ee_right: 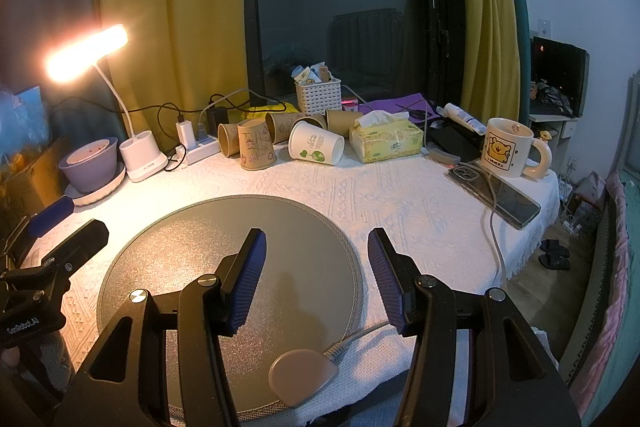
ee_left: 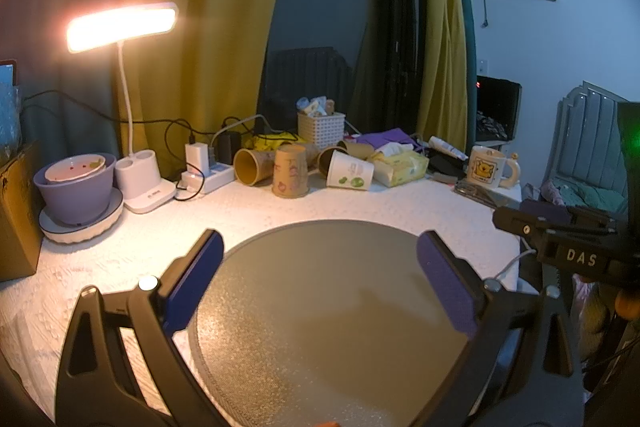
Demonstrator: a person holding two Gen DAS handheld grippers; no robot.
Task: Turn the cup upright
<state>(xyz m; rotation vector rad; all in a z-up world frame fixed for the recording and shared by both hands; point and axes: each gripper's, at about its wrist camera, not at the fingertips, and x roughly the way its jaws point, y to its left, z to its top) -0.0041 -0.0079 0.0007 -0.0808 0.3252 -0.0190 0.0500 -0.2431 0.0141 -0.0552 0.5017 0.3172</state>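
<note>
Several paper cups stand or lie at the back of the table. A brown printed cup (ee_left: 290, 171) (ee_right: 256, 145) stands upside down. A white cup with green print (ee_left: 349, 171) (ee_right: 316, 143) lies on its side. More brown cups (ee_left: 253, 167) (ee_right: 229, 139) lie behind them. My left gripper (ee_left: 320, 255) is open and empty over the round grey mat (ee_left: 320, 327). My right gripper (ee_right: 316, 247) is open and empty over the mat's right edge (ee_right: 352, 267). Both are well short of the cups.
A lit desk lamp (ee_left: 120, 27), purple bowl on a plate (ee_left: 76, 187), power strip with chargers (ee_left: 204, 171), white basket (ee_left: 320, 129), tissue pack (ee_right: 386, 139), bear mug (ee_right: 512, 147) and phone (ee_right: 496, 195) ring the table. A cable and small puck (ee_right: 302, 371) lie near the front edge.
</note>
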